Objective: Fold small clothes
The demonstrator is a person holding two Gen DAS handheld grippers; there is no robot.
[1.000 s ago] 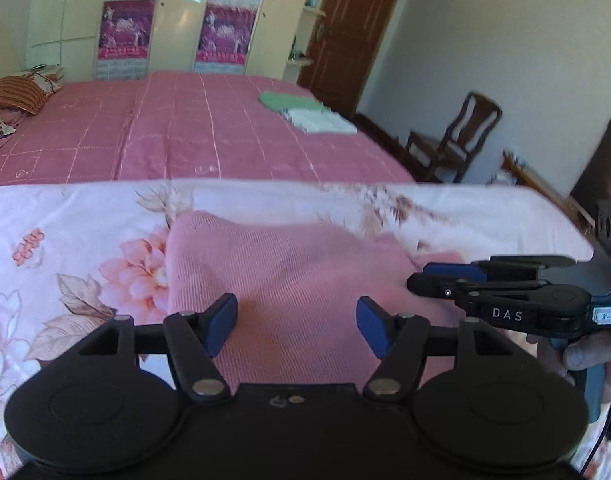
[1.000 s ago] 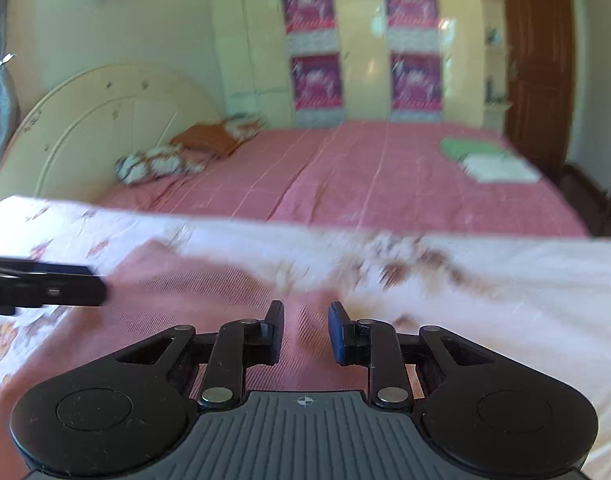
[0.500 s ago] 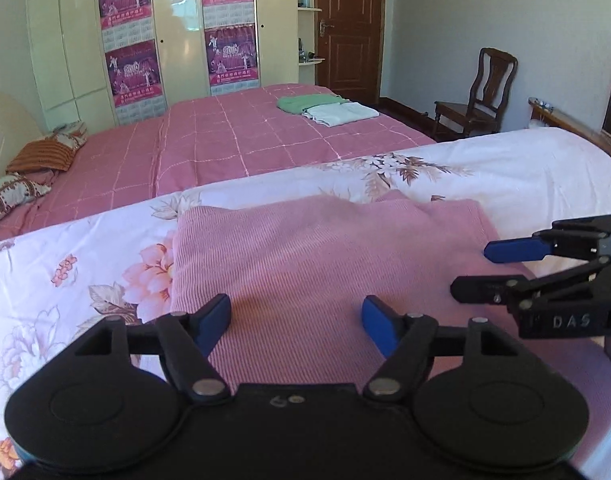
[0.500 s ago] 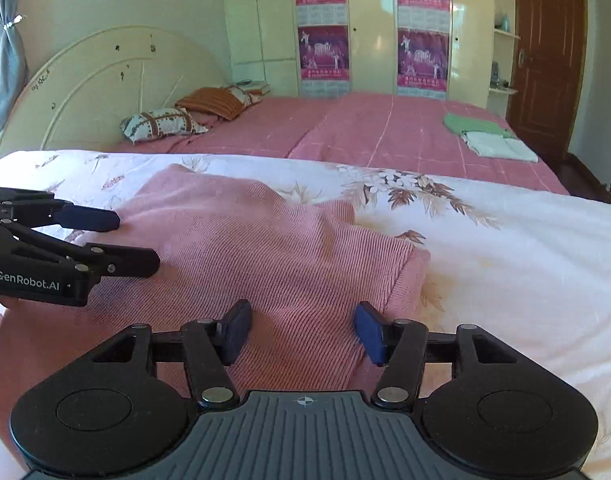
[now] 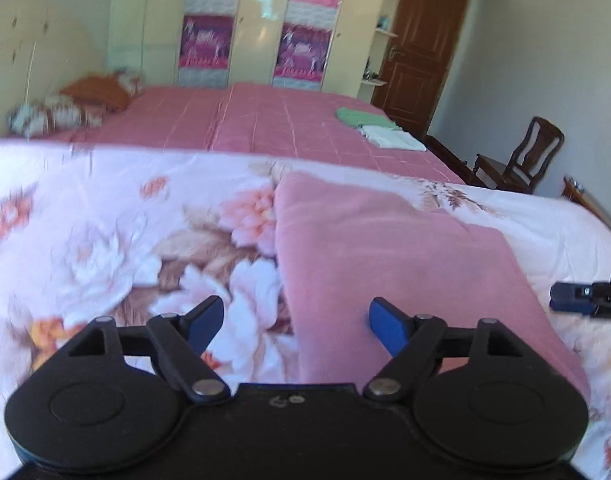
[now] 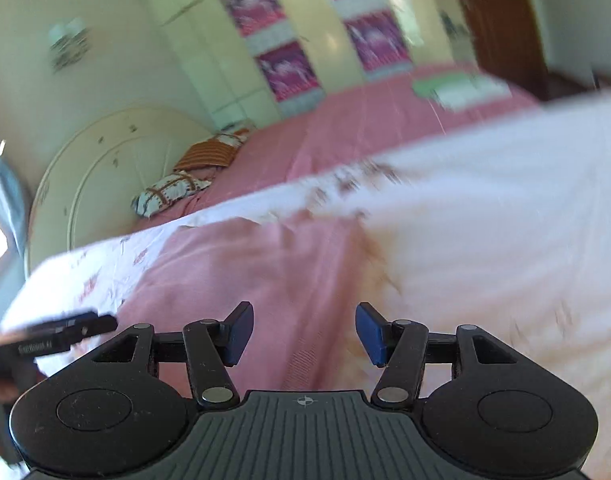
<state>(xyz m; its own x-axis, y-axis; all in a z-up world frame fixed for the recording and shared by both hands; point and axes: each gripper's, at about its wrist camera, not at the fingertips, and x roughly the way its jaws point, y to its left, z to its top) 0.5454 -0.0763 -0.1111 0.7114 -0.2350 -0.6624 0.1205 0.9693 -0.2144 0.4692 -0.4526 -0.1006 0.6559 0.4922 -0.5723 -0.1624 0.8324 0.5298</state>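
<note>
we have both tools free now: the left gripper [image 5: 295, 320] gapes wide over the near left edge of the pink garment [image 5: 385, 256], gripping nothing, and the right gripper [image 6: 301, 330], pinched close a second ago, has spread wide too, so it has let go; the garment lies flat as a folded rectangle on the flowered sheet [image 5: 105, 240], and both views have swung and blurred, so we judge this fold laid down and the next fold or smoothing due

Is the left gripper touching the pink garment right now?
Cannot tell. The left wrist view shows the left gripper open above the pink garment, but no plain gap or contact.
</note>
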